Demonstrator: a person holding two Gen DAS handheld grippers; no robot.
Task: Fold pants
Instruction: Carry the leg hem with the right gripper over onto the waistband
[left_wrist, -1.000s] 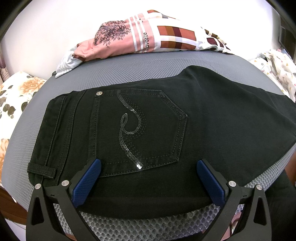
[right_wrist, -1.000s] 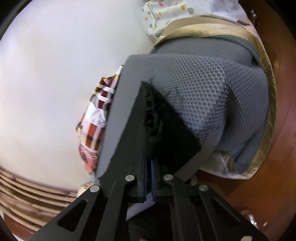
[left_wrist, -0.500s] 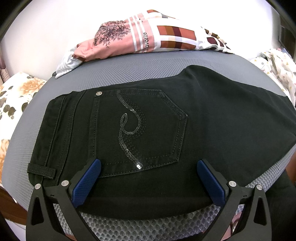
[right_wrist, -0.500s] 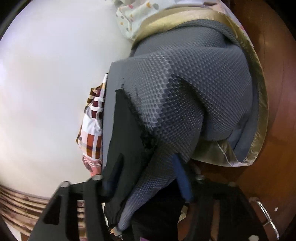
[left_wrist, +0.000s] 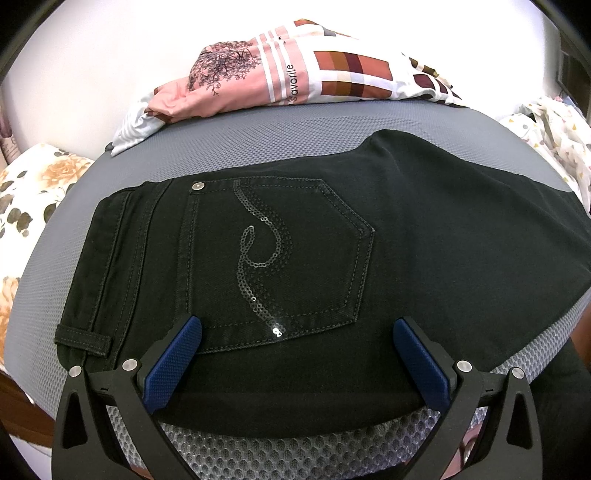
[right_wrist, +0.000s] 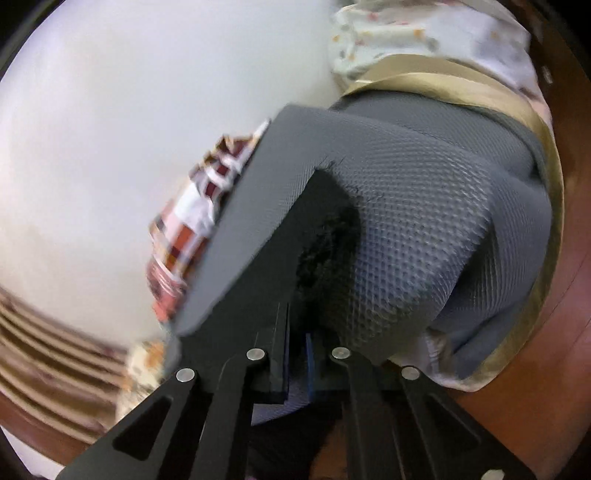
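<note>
On grey mesh cushion (left_wrist: 258, 144): black pants (left_wrist: 424, 236) laid flat, back side up, waistband toward cushion's left end, leg running off past cushion's right end. Back pocket (left_wrist: 273, 258) at cushion centre, sequin swirl (left_wrist: 258, 258) stitched on it, metal rivet (left_wrist: 198, 186) at pocket's upper left corner. Belt loop (left_wrist: 83, 336) at near-left corner of pants, by cushion's near edge.

Above cushion's near edge: left gripper (left_wrist: 293, 343), jaws spread wide, blue pads (left_wrist: 173, 363) either side of pocket's lower seam, nothing clamped; whether pad tips touch fabric, cannot tell.

Behind cushion, at far edge: crumpled pink and white garment (left_wrist: 295, 77), tree print, checked colour blocks, white stripes, vertical writing reading "Savorite" or similar, first letter unclear. Left of cushion: floral pillow (left_wrist: 33, 199). Right of cushion: white cloth with small coloured triangles (left_wrist: 554, 133).

At cushion's right end, right wrist view, blurred: right gripper (right_wrist: 297, 354) with jaws closed tight on frayed hem end of pants (right_wrist: 325, 236), blue pad just visible between fingers. Pant leg lifted off cushion (right_wrist: 424, 229) at that end, dark fabric rising from the jaws. Gold-trimmed edge (right_wrist: 436, 74) beyond cushion, same triangle-print cloth (right_wrist: 424, 33) past that, brown wooden surface (right_wrist: 554, 350) at cushion's right. Checked garment (right_wrist: 192, 236) at cushion's far left, too blurred for any text.
</note>
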